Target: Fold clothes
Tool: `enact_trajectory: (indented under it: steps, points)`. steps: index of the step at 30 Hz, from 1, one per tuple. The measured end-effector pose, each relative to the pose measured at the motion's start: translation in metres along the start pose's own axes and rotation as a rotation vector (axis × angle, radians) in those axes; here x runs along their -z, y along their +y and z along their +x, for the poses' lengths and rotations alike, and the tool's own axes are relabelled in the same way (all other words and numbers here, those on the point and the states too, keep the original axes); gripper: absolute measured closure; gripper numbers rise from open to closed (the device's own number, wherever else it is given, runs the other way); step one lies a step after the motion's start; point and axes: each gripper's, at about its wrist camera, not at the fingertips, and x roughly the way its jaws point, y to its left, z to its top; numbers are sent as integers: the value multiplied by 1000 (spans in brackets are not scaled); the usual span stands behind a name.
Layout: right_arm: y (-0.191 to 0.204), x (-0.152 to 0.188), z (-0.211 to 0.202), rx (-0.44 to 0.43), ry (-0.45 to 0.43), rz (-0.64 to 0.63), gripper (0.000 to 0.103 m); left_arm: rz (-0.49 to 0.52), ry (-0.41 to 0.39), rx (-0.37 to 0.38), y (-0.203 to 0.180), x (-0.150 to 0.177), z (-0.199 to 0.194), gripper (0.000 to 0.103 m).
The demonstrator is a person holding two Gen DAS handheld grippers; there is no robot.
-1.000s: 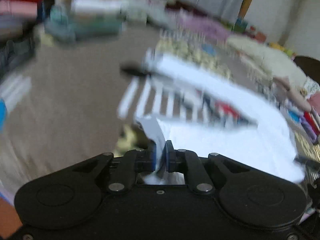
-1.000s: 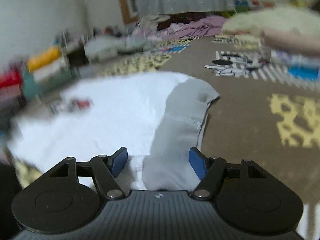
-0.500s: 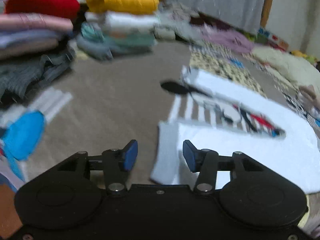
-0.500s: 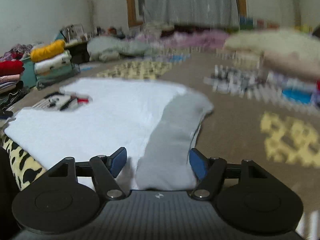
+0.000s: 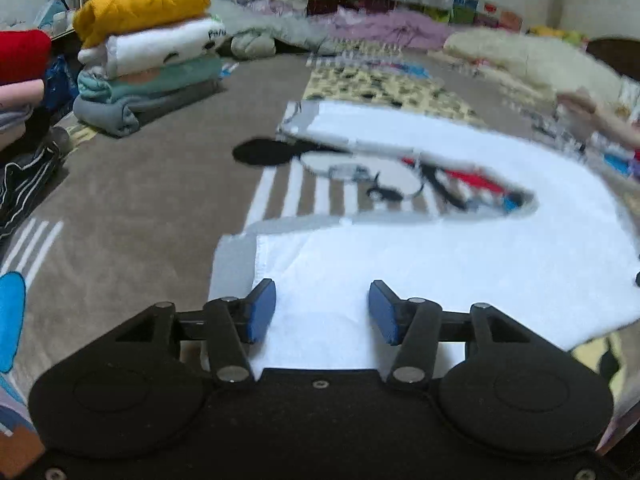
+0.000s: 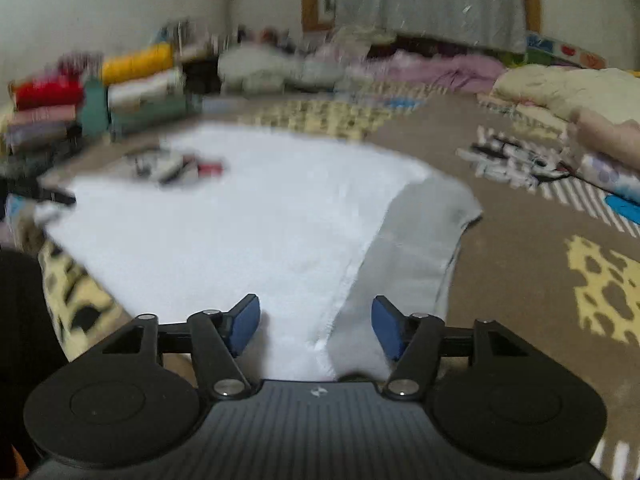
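Observation:
A white T-shirt [image 5: 460, 256] with grey sleeves lies spread on the brown patterned rug, folded back so a cartoon print [image 5: 404, 176] shows in a gap. My left gripper [image 5: 322, 312] is open, its blue pads [image 5: 262, 310] straddling the shirt's near white edge beside a grey sleeve [image 5: 230, 264]. In the right wrist view the same shirt [image 6: 248, 232] spreads ahead, and its grey sleeve [image 6: 416, 240] runs toward the camera. My right gripper [image 6: 316, 326] is open over the seam where white meets grey. Neither gripper holds cloth.
Stacks of folded clothes [image 5: 148, 52] stand at the back left, with a yellow piece on top; red and pink piles [image 5: 20, 68] sit further left. Loose bedding and garments [image 5: 532, 56] line the far right. The brown rug [image 5: 140, 184] lies bare to the shirt's left.
One second ago my left gripper was shut on the grey sleeve; it has let go and opened, and the shirt now lies flat. The right gripper stayed open and drew back slightly.

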Motion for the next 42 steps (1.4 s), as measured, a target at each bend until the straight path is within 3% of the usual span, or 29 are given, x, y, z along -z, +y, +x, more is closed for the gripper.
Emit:
enact_trajectory:
  steps: [3,6,9,17,21,23,26,27,28,29,32,34,37,38,39,40,42]
  points:
    - [-15,-7,-8,15,-102,67,41,-48,-31,10,8,-20,-3,50]
    - [-31,-20,5,92,-131,98,43,-132,-48,3,14,-51,12,50]
    - [-49,-35,22,134,-137,159,53,-222,-57,-8,18,-77,33,50]
    - [-101,-61,80,146,-63,353,52,-449,-31,14,30,-124,104,49]
    - [-127,-63,92,129,-70,422,52,-502,6,-28,39,-136,140,48]
    - [-139,-62,106,109,-27,435,50,-518,35,-35,41,-138,157,48]
    - [-141,-62,116,4,1,424,50,-499,47,-22,38,-137,173,49]
    - [-138,-62,118,-8,7,401,55,-471,42,-28,34,-138,175,52]
    - [-136,-63,120,-18,13,381,78,-435,44,-38,30,-138,177,73]
    - [-135,-63,122,-12,18,376,89,-407,46,-45,27,-138,178,86]
    - [-132,-70,107,59,-55,354,92,-411,-25,-32,29,-141,164,89]
    - [-128,-74,103,115,-47,318,92,-396,-32,-38,32,-139,161,88]
    - [-119,-65,127,193,59,229,80,-360,26,-82,32,-136,171,79]
    - [-115,-69,126,218,60,205,63,-351,28,-85,33,-136,170,79]
    - [-113,-71,123,247,52,189,53,-341,30,-89,33,-136,169,75]
    - [-115,-71,117,267,31,197,45,-332,32,-92,33,-137,168,64]
    - [-122,-72,105,292,-6,229,46,-305,-5,-153,33,-139,156,59]
